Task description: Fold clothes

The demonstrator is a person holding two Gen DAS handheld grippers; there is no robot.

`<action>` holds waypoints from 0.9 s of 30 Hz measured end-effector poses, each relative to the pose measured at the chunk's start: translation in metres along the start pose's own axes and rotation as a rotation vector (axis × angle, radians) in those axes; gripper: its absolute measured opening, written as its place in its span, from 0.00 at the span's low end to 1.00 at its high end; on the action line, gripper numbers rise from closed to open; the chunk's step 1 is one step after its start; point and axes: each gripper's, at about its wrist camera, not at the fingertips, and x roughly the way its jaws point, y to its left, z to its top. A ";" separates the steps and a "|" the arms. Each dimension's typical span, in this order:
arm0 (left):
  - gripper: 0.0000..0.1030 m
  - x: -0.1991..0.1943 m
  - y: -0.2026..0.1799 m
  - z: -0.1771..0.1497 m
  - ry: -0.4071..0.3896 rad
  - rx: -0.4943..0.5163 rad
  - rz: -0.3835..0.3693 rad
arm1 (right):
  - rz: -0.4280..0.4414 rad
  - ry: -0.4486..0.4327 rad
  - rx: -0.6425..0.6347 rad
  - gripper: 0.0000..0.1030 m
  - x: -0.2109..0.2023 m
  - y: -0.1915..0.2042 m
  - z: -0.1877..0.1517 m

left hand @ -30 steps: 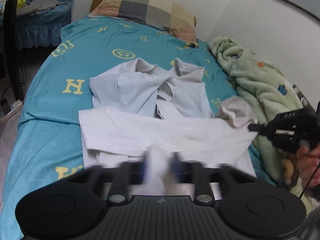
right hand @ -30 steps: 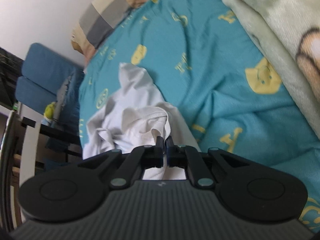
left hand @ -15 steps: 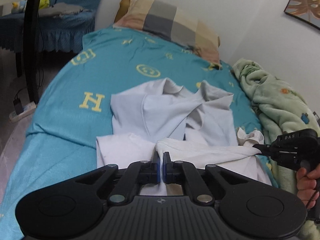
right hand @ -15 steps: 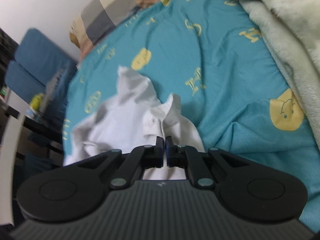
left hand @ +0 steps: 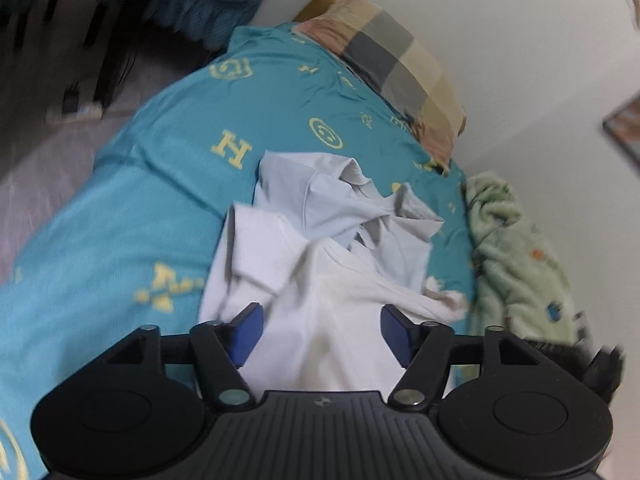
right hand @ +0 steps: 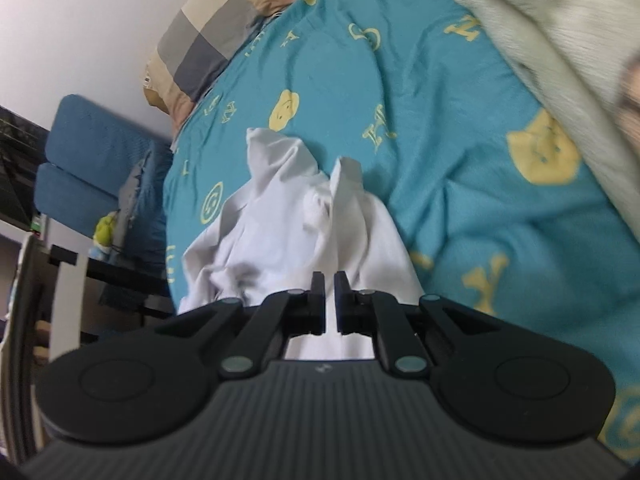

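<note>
A white T-shirt (left hand: 320, 288) lies crumpled on the teal bed sheet (left hand: 160, 200), partly over a pale grey shirt (left hand: 320, 200) behind it. My left gripper (left hand: 322, 332) hovers open over the T-shirt's near part, its blue pads (left hand: 248, 330) wide apart and holding nothing. In the right wrist view the white T-shirt (right hand: 280, 232) runs under my right gripper (right hand: 330, 304), whose fingers stand a narrow gap apart with cloth showing through the gap. The right gripper (left hand: 604, 364) shows as a blur at the left wrist view's lower right.
A checked pillow (left hand: 400, 60) sits at the head of the bed against the white wall. A pale green fleece blanket (left hand: 516, 256) is bunched along the right side. The bed's left edge drops to the floor (left hand: 40, 140). A blue chair (right hand: 92, 160) stands beyond it.
My left gripper has let go of the white T-shirt and opened wide, and its view has swung left. The right gripper's fingers, pressed together before, now stand slightly apart.
</note>
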 end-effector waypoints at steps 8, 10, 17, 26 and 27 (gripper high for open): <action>0.76 0.002 0.040 -0.059 0.155 -0.294 -0.025 | 0.078 0.114 0.154 0.51 -0.030 -0.025 -0.051; 0.76 0.013 0.048 -0.060 0.181 -0.345 -0.041 | 0.094 0.146 0.192 0.61 -0.032 -0.031 -0.066; 0.76 0.041 0.060 -0.076 0.230 -0.467 -0.105 | 0.031 0.247 0.304 0.61 -0.012 -0.047 -0.103; 0.39 0.045 0.077 -0.073 0.123 -0.557 -0.096 | -0.026 0.106 0.342 0.55 0.004 -0.056 -0.097; 0.31 0.044 0.077 -0.074 0.115 -0.552 -0.083 | -0.041 0.087 0.320 0.44 0.003 -0.053 -0.097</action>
